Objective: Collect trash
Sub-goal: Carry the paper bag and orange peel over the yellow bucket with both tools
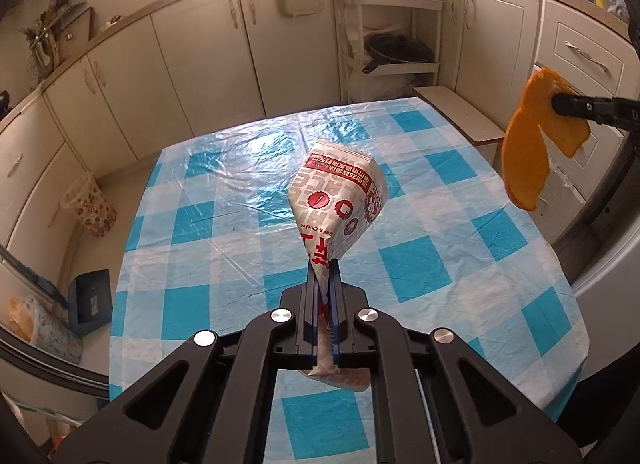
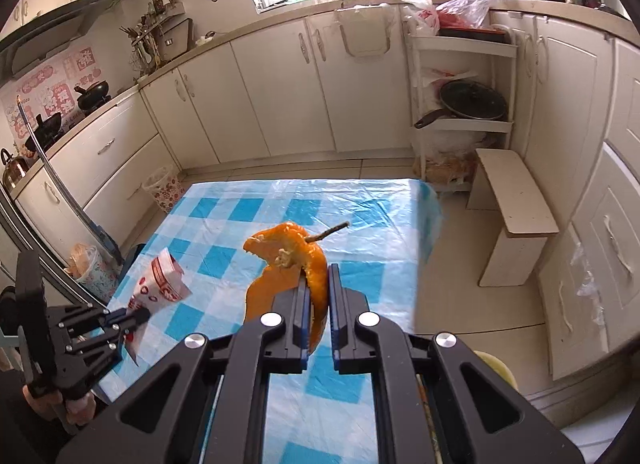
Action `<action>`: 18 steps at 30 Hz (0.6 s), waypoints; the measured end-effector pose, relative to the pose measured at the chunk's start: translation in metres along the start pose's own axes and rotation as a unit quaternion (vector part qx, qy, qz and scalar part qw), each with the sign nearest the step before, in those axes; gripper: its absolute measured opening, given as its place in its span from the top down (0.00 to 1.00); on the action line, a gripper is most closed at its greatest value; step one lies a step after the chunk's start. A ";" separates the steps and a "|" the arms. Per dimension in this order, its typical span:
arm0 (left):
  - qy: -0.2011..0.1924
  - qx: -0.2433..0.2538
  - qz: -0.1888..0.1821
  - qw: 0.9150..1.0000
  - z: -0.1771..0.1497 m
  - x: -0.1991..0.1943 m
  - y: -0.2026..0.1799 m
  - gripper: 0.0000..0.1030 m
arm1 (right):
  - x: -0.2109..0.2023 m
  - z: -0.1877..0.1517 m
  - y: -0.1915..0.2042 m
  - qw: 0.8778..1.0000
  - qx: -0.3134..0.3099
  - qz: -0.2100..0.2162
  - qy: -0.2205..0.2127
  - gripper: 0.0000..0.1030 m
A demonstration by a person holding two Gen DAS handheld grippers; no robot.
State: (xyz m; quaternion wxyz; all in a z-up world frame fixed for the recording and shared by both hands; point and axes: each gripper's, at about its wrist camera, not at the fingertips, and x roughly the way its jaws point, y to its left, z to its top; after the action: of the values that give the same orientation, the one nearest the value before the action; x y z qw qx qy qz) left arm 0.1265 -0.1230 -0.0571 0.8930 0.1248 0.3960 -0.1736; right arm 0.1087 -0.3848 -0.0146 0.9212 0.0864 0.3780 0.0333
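Above the blue-and-white checked plastic-covered table point(image 1: 248, 200), the left tool point(image 1: 324, 264) clamps a crumpled red-and-white paper food wrapper point(image 1: 340, 200); to its right, the right tool point(image 2: 318, 272) pinches a curled orange peel point(image 2: 280, 256), both lifted clear.

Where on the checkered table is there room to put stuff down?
Nothing lies on the blue checkered tablecloth, edge to edge. Above it, the left gripper holds the paper bag; the right gripper holds the orange peel.

checked tablecloth point(image 1: 248, 224) bare beneath both loads, stool point(image 2: 516, 200) and rack point(image 2: 460, 48) beyond far edge
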 end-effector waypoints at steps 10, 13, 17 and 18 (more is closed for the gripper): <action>-0.006 0.024 -0.055 0.998 -0.012 -0.024 -0.085 0.96 | -0.054 -0.049 -0.085 0.994 0.062 -0.091 -0.007 0.91; 0.000 0.026 -0.075 0.997 -0.014 -0.027 -0.113 0.96 | -0.054 -0.058 -0.099 0.992 0.067 -0.108 0.006 0.91; 0.004 0.022 -0.099 0.995 -0.015 -0.031 -0.145 0.96 | -0.047 -0.070 -0.114 0.989 0.071 -0.124 0.027 0.91; 0.005 0.020 -0.103 0.994 -0.015 -0.032 -0.151 0.96 | -0.046 -0.072 -0.117 0.989 0.074 -0.124 0.031 0.91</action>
State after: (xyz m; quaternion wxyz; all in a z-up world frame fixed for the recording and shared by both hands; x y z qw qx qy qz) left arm 0.0348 -0.2482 -0.0563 0.8658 0.1016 0.4074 -0.2723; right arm 0.0251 -0.4957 -0.0548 0.8972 0.1054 0.4154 -0.1067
